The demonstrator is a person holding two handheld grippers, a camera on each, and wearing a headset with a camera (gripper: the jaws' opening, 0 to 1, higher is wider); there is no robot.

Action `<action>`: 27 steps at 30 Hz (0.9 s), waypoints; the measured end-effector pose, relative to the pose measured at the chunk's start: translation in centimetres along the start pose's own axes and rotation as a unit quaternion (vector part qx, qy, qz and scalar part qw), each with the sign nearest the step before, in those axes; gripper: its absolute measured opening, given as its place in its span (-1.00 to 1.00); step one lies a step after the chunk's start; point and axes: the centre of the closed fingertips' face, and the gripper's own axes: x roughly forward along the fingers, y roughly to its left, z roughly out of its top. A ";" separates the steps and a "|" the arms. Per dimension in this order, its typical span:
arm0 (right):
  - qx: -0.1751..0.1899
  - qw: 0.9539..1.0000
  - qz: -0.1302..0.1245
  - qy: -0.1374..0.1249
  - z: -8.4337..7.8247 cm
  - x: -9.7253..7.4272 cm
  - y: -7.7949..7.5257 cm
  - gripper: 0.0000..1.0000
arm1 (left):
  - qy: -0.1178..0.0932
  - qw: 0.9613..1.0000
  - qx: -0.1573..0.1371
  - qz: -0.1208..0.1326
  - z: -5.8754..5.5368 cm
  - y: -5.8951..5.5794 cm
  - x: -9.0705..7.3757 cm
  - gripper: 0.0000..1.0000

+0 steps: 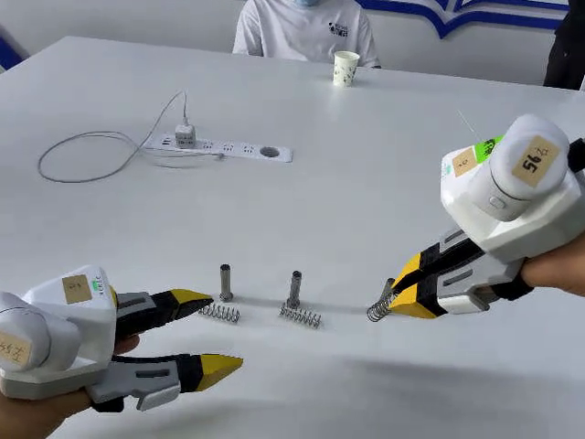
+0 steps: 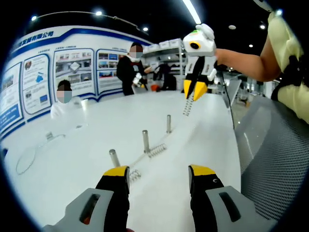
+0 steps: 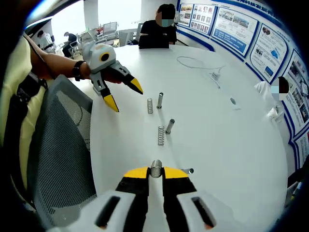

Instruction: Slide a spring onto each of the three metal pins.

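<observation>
Three short metal pins stand in a row on the white table (image 1: pixel 366 183): the left pin (image 1: pixel 225 282), the middle pin (image 1: pixel 294 288) and the right pin (image 1: pixel 388 287), which is partly hidden behind my right gripper. A spring (image 1: pixel 219 313) lies by the left pin, and a second spring (image 1: pixel 300 316) lies by the middle one. My right gripper (image 1: pixel 399 300) is shut on a third spring (image 3: pixel 155 168), whose free end hangs just beside the right pin (image 3: pixel 187 170). Near the left pin my left gripper (image 1: pixel 215 331) is open and holds nothing.
A white power strip (image 1: pixel 219 146) with a plugged charger and looping cable lies mid-table on the left. A paper cup (image 1: pixel 345 68) stands at the far edge in front of a seated person. A mesh chair (image 3: pixel 63 145) is behind the near table edge.
</observation>
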 end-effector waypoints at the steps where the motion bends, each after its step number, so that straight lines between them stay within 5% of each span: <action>1: 0.001 1.000 -0.001 0.002 -0.1 -0.1 -0.1 -0.78 | 0.000 1.000 -0.001 0.002 0.0 0.1 -0.1 0.01; 16: 0.000 1.000 -0.010 0.029 -0.5 -1.0 -3.0 -0.78 | -0.002 1.000 -0.016 0.024 -0.5 0.7 -0.9 0.07; 27: 0.004 0.998 -0.006 0.055 -1.3 0.0 -5.1 -0.78 | 0.001 0.999 -0.021 0.030 -1.0 0.9 -1.2 0.10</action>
